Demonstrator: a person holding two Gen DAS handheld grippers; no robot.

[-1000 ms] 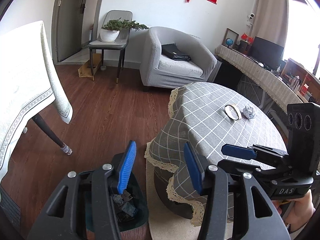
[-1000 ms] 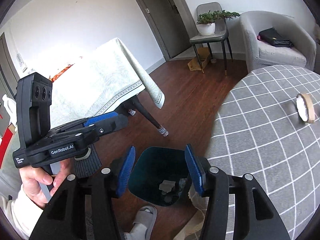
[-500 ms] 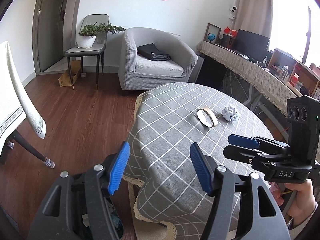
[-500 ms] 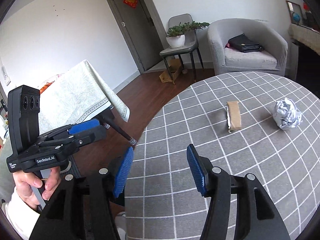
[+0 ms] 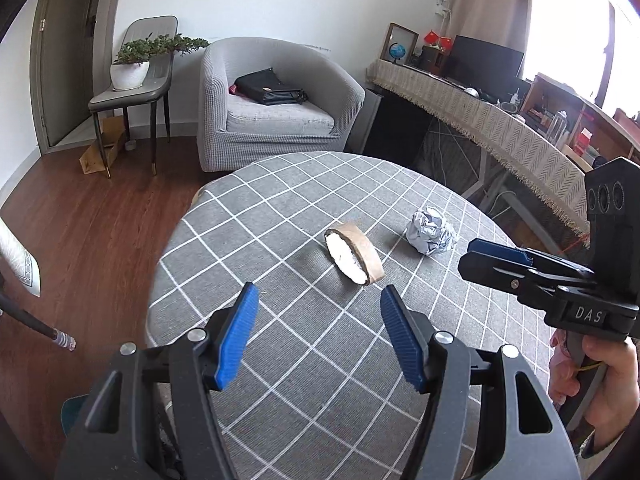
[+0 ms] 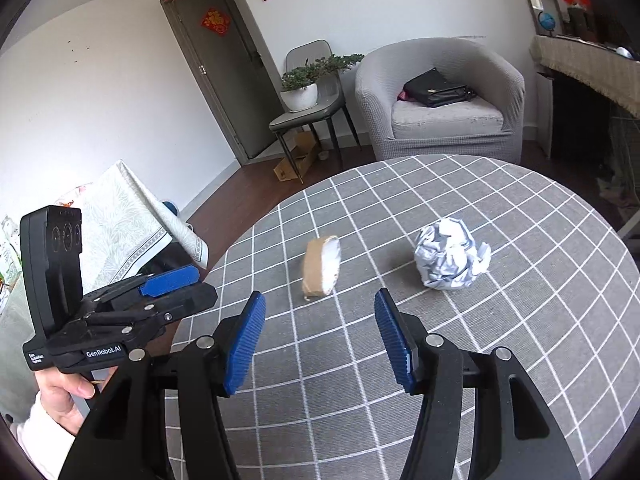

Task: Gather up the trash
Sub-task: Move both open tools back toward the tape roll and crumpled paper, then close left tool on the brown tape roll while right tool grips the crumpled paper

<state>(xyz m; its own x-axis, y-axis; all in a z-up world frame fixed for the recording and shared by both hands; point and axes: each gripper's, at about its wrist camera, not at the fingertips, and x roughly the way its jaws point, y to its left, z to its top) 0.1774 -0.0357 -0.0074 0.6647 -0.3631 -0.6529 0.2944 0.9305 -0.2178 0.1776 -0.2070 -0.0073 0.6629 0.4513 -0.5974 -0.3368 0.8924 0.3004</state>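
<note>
Both the left gripper [image 5: 316, 336] and right gripper [image 6: 318, 344] hang empty, fingers spread, over the surface's [image 5: 248, 240] near edge. The tape roll [image 5: 354, 252] and crumpled paper [image 5: 431, 232] lie apart mid-surface, each probably one gripper's target.

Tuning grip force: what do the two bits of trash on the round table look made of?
Crumpled ball: looks like thin paper, white with bluish-grey print, matt; sharp creases and folds suggest that. Flattened ring: seems cardboard, like a spent tape core, brown matt outer wall; its whitish inside could be leftover tape or paper, which I cannot tell. Both lie apart on the checked tablecloth.
</note>
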